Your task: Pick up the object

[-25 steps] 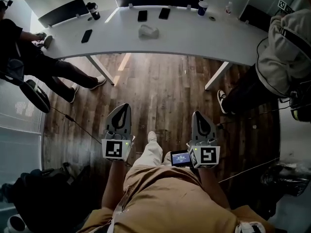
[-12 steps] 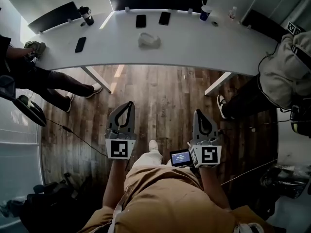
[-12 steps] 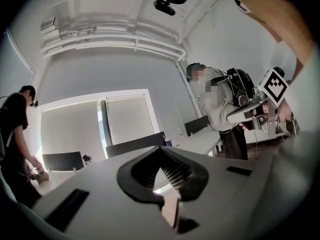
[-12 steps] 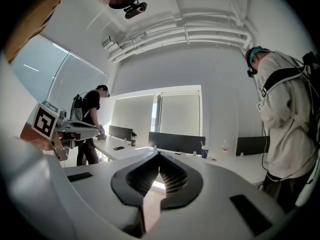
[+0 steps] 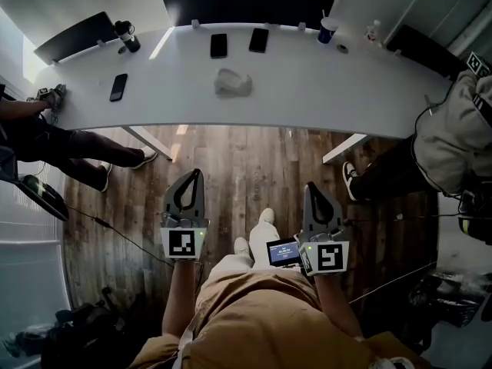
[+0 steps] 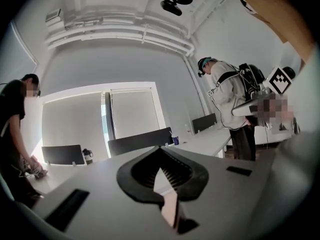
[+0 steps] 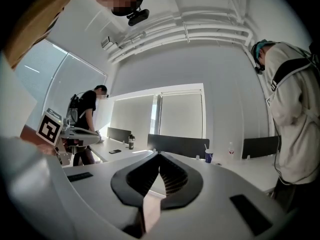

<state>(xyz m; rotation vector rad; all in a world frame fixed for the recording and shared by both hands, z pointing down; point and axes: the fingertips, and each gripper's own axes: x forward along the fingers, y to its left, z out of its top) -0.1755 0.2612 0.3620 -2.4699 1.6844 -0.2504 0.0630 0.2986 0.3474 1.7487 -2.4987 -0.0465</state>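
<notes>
While the person stands on the wooden floor [image 5: 254, 160] short of the white desk [image 5: 323, 91], the desk edge sits lower in the head view than a second ago, so the person has come closer to it. One shoe [image 5: 265, 220] now reaches further forward between the two grippers. Both grippers have dropped slightly in that view and remain side by side, pointing at the far desk.

The left gripper [image 5: 194, 177] has its jaws pressed together with nothing between them, and its own view shows the two dark pads meeting at the tip. The right gripper [image 5: 312, 187] is closed and empty in the same way.

The object [image 5: 233, 82], a pale crumpled thing, lies on the desk top, on the near side of two dark phones [image 5: 219, 44]. It is well apart from both sets of fingers, beyond a stretch of bare floor. From left to right it falls between the two grippers, somewhat closer to the left one's line. A third phone [image 5: 118, 87] lies further left on the desk, and a blue cup [image 5: 327, 31] stands at the far right.
</notes>
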